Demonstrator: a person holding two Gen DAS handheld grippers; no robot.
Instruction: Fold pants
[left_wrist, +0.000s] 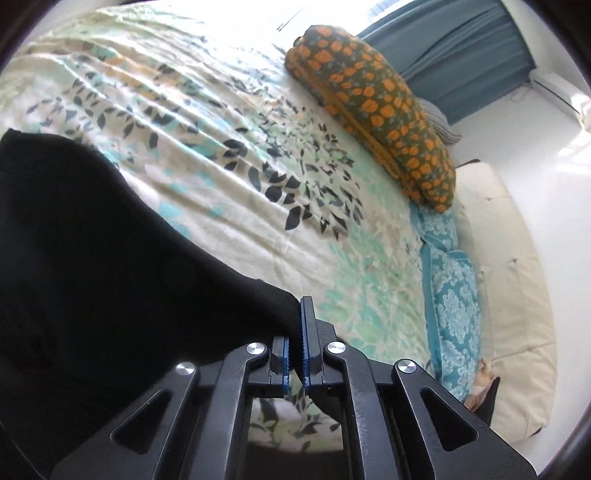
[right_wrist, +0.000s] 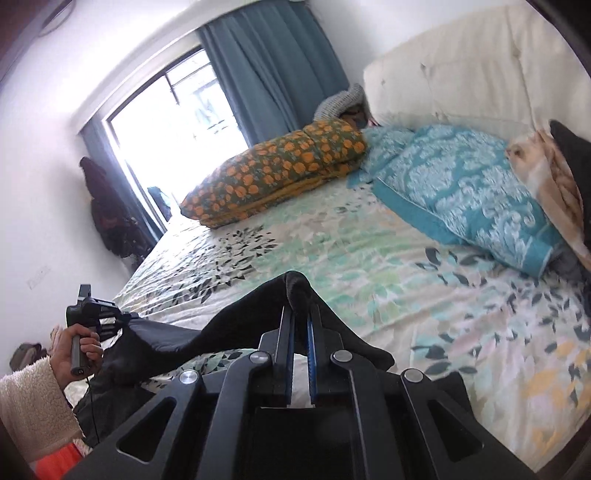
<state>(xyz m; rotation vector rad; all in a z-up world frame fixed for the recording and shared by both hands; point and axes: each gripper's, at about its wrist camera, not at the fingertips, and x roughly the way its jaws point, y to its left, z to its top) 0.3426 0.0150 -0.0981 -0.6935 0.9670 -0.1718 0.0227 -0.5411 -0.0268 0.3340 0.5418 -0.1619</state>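
Two grippers, each clamped on the black pants (left_wrist: 92, 240), which hang between them just above the bed (left_wrist: 207, 122). L gripper (left_wrist: 295, 325): blue pads together on a pinch of the dark cloth, the rest of the fabric spreading out to the left of that view and covering the near part of the leaf-print sheet (right_wrist: 424, 295). R gripper (right_wrist: 300, 314): jaws nearly together w/ a hump of cloth bunched up between and over the tips; fabric drapes down both sides of the fingers and runs off left toward the other tool, seen there in a hand (right_wrist: 79, 345) w/ a fleecy cream sleeve (right_wrist: 33, 406). Whether any part of the pants touches the sheet, can't tell. Around: folded quilt w/ orange flowers (right_wrist: 280, 173) lies across the far side of the bed, well apart from the pants; teal patterned pillow (right_wrist: 461, 192) sits against the cream headboard (right_wrist: 461, 66), w/ a beige cloth (right_wrist: 546, 177) and sth dark beside it at the edge. Blue curtain (right_wrist: 273, 74) next to a bright window (right_wrist: 166, 129); dark clothes (right_wrist: 107, 214) hang on the wall by it. Sheet ahead of both tools is rumpled. No boxes or baskets in sight.
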